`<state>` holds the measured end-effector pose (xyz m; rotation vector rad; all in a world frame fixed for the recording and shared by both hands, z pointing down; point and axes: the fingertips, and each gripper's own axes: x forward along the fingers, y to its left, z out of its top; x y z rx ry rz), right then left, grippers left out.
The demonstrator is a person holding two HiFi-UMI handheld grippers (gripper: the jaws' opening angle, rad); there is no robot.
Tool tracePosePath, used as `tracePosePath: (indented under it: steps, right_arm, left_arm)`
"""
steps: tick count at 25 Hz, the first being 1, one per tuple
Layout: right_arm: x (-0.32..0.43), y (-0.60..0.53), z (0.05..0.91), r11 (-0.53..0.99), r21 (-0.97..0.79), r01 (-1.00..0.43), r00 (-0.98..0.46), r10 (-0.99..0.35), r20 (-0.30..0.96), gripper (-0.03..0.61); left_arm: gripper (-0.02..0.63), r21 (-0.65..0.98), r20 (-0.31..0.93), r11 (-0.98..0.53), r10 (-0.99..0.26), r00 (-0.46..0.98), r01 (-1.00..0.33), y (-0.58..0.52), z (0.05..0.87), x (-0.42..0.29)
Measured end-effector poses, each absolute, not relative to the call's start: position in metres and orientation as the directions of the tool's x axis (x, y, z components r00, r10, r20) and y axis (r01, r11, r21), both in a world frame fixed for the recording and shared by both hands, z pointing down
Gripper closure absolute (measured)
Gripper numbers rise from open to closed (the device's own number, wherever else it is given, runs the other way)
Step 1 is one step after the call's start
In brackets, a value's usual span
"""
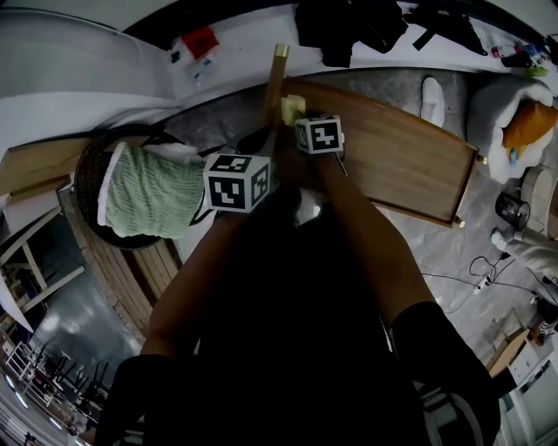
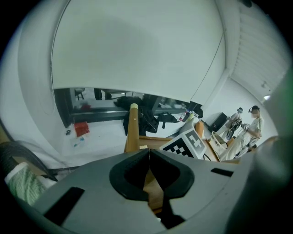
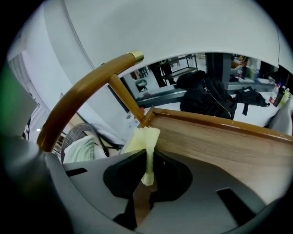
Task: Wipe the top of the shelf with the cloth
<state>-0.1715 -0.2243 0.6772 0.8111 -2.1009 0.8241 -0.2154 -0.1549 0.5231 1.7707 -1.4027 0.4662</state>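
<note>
My right gripper (image 3: 148, 161) is shut on a pale yellow cloth (image 3: 143, 138), which bunches up just past the jaws at the near left corner of the wooden shelf top (image 3: 219, 137). The head view shows the cloth (image 1: 292, 107) lying at the left end of the shelf top (image 1: 401, 152), just beyond the right gripper's marker cube (image 1: 318, 135). My left gripper (image 2: 149, 155) is shut with nothing between its jaws. It hovers beside the right one, its marker cube (image 1: 236, 181) just left of the shelf. It faces a wooden post (image 2: 132, 130).
A dark wire basket (image 1: 94, 167) holding a green knitted cloth (image 1: 148, 190) stands left of the shelf. A curved wooden rail (image 3: 78, 89) and post (image 1: 277, 74) rise at the shelf's left end. Black bags (image 1: 349, 26) lie on the floor beyond. A raised lip (image 3: 215, 119) borders the shelf's far edge.
</note>
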Motion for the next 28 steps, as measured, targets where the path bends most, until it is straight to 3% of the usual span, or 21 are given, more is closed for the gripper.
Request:
tracePosePath:
  steps: [8, 28]
  right_arm:
    - [-0.130, -0.226, 0.674, 0.606, -0.254, -0.754, -0.506, -0.288, 0.813, 0.534]
    - [0.065, -0.236, 0.678, 0.476, -0.191, -0.858, -0.389, -0.361, 0.848, 0.534]
  left_arm:
    - [0.600, 0.360, 0.713, -0.088, -0.616, 0.334, -0.929, -0.163, 0.524, -0.179]
    - [0.600, 0.359, 0.752, -0.161, -0.534, 0.387, -0.919, -0.177, 0.562, -0.033]
